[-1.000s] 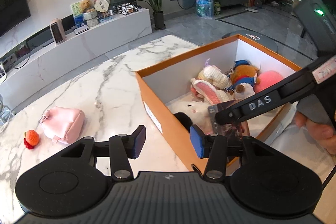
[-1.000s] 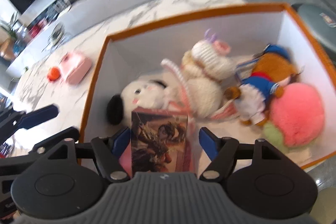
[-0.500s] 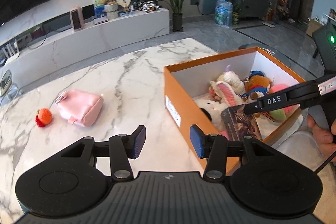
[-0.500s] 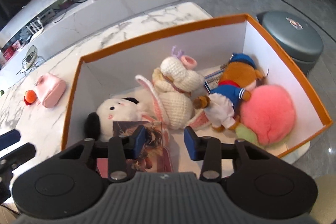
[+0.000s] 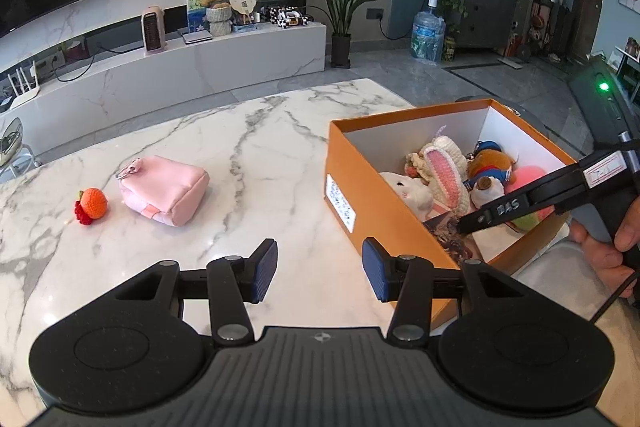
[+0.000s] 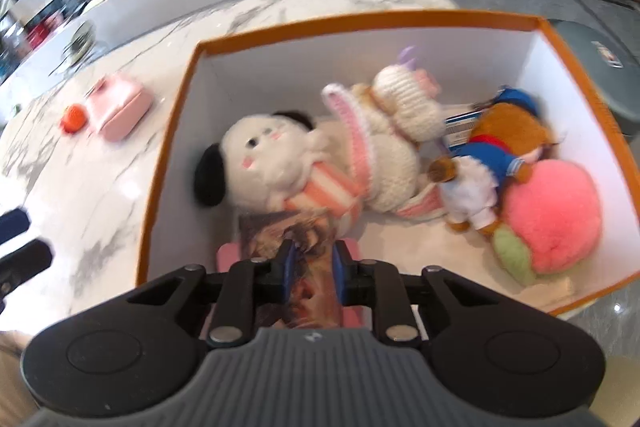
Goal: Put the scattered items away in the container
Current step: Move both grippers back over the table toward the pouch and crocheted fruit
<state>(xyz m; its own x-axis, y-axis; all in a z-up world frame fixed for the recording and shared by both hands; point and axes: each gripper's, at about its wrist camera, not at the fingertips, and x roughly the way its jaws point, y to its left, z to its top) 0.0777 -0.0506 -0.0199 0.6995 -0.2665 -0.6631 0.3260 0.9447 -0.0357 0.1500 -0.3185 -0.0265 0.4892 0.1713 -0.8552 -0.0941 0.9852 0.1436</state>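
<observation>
On the marble table (image 5: 248, 163) stands an orange box (image 5: 384, 215) with white inner walls (image 6: 256, 67). My right gripper (image 6: 314, 263) hangs over its near left corner, shut, nothing clamped between the pads. A picture card (image 6: 276, 231) lies just beneath it on something pink, and also shows in the left wrist view (image 5: 446, 229). My left gripper (image 5: 320, 271) is open and empty above the bare table, left of the box. A pink pouch (image 5: 164, 189) and an orange crocheted fruit (image 5: 93, 203) lie on the table further left.
Inside the box lie a white dog plush (image 6: 272, 163), a crocheted rabbit (image 6: 396, 131), a brown plush in blue clothes (image 6: 488, 155) and a pink peach plush (image 6: 552, 219). A hand (image 5: 604, 251) holds the right gripper. A grey round stool (image 6: 600, 67) stands past the table's edge.
The right jaws, which stood wide around the picture card, have closed; the card now lies in the box. The left gripper has drawn away from the box to the left.
</observation>
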